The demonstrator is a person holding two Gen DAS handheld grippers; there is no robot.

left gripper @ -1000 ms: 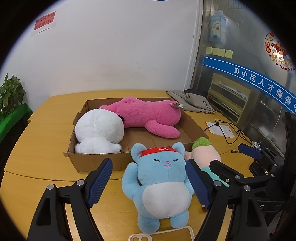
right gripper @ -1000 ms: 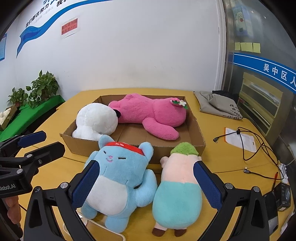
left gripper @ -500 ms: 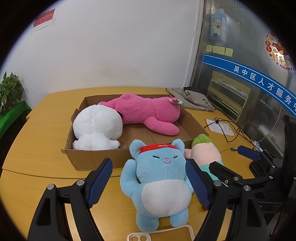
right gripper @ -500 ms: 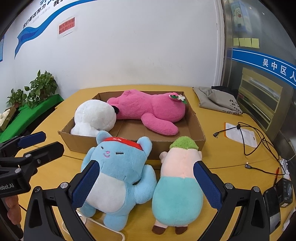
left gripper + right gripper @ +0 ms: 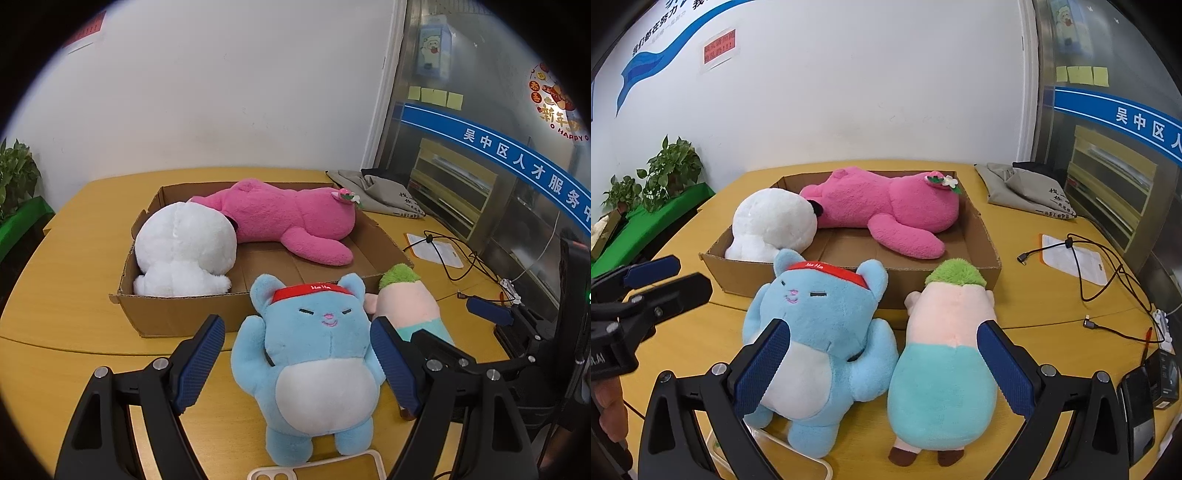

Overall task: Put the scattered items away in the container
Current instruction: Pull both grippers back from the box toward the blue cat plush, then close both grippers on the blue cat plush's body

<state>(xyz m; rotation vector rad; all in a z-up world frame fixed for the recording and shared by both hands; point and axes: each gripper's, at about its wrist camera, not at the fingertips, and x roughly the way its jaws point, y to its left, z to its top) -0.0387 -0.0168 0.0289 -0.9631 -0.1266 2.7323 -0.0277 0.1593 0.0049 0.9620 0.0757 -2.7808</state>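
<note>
The left gripper [image 5: 297, 354] hangs with jaws spread around the blue cat [image 5: 314, 358], not pressing it. The right gripper [image 5: 882, 360] also has jaws spread, above the cat and the green-haired doll [image 5: 945, 354]. Both toys lie on the counter [image 5: 74, 306] just before the box [image 5: 177, 314], which holds a white plush [image 5: 184, 251] and a pink plush [image 5: 291, 218].

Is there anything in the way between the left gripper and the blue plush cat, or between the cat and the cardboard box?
Nothing visible. The left gripper has open jaws either side of the blue plush cat. The cardboard box sits just behind it, with bare floor free beside the pink plush.
</note>
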